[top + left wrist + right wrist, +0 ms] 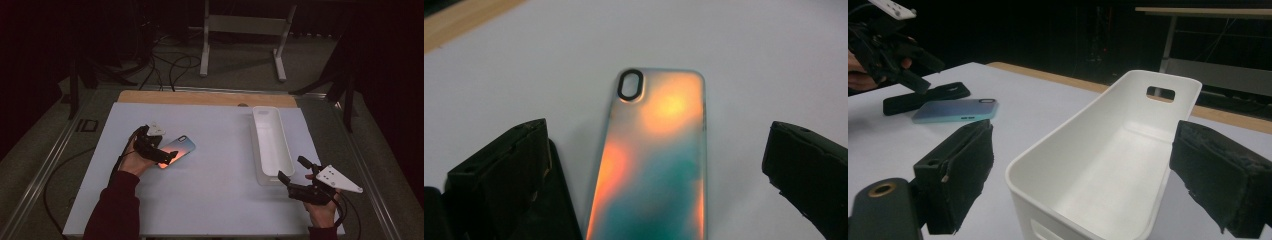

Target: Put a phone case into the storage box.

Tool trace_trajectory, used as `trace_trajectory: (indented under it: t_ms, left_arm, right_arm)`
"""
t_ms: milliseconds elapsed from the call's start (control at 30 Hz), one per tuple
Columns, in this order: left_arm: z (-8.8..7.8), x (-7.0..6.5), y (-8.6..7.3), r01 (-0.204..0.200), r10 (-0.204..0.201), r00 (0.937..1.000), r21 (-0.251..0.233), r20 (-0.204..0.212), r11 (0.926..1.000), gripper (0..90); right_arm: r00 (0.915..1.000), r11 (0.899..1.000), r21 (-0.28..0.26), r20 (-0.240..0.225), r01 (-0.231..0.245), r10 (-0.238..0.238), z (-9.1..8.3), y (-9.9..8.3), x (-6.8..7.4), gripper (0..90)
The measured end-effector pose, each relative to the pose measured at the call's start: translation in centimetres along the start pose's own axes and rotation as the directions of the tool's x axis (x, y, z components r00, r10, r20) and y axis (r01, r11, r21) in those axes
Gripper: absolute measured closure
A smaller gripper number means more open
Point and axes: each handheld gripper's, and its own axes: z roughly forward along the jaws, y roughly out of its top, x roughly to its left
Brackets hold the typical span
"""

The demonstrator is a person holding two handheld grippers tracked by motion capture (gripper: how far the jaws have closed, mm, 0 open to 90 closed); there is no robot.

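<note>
A phone case (179, 148) with an orange and teal sheen lies flat on the white table top, left of the middle. My left gripper (162, 152) is open and low over its near end. In the left gripper view the case (654, 165) lies between the two jaws, camera cutout at the far end, with a gap on each side. My right gripper (291, 168) is open at the near end of a long white tray (287, 150). The tray (1073, 120) is empty and its near end sits between the right jaws, untouched.
In the right gripper view a black case (928, 98) lies just behind the coloured case (955, 111), under my left gripper (903, 67). A wooden strip (200, 97) runs along the table's far edge. Cables and a white metal frame (205, 45) are on the floor beyond.
</note>
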Motion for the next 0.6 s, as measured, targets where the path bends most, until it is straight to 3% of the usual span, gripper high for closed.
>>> trace_trajectory:
  t_ms: [200, 533, 600]
  left_arm:
    - [1.0, 0.1, -0.2, -0.006, 0.005, 0.9995, 0.033, 0.032, 0.9994, 0.0]
    - [2.7, 0.2, -0.2, -0.014, 0.010, 0.9990, 0.099, 0.044, 0.9950, 1.2]
    - [3.1, 0.3, -0.1, -0.026, 0.018, 0.9976, 0.116, 0.067, 0.9930, 1.1]
  right_arm:
    - [1.0000, 1.000, 0.000, 0.000, -0.001, 0.001, 0.0, 0.0, -0.1, 9.9]
    - [1.0000, 1.000, -0.001, 0.004, -0.003, 0.003, 0.0, -0.1, -0.2, 9.9]
    - [1.0000, 1.000, -0.003, 0.003, -0.002, 0.002, 0.0, -0.1, -0.1, 9.9]
